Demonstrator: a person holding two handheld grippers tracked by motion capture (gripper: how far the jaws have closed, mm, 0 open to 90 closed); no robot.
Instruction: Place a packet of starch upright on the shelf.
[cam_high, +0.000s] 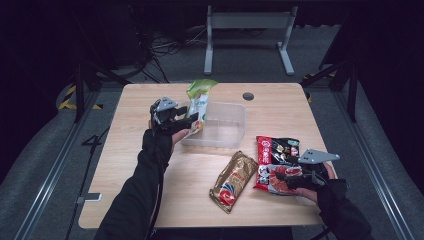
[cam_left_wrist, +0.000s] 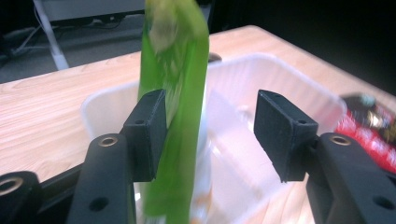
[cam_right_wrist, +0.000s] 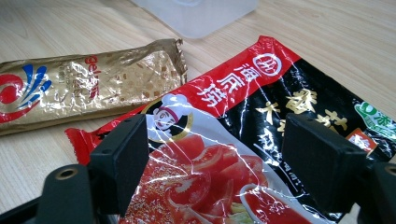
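1. The left gripper (cam_high: 192, 121) hangs at the near left wall of the clear rectangular plastic tub (cam_high: 235, 116) that sits mid-table.
2. Its jaws stand released: in the left gripper view the tall green plastic snack bag (cam_left_wrist: 175, 116) leans against the left pad, while the right pad is well clear of it.
3. The green bag stands upright, its lower end inside the tub at the left end and its crumpled top rising above the rim (cam_high: 201, 97).
4. The right gripper (cam_high: 281, 176) rests low over the near right part of the light wooden table (cam_high: 145, 190).
5. Its jaws are spread apart, one on each side of the red-and-black glossy noodle packet (cam_right_wrist: 243, 140), which lies flat on the table; whether the pads press it I cannot tell.
6. A gold foil snack packet (cam_high: 233, 181) lies flat just left of the red-and-black one, their edges touching in the right gripper view.
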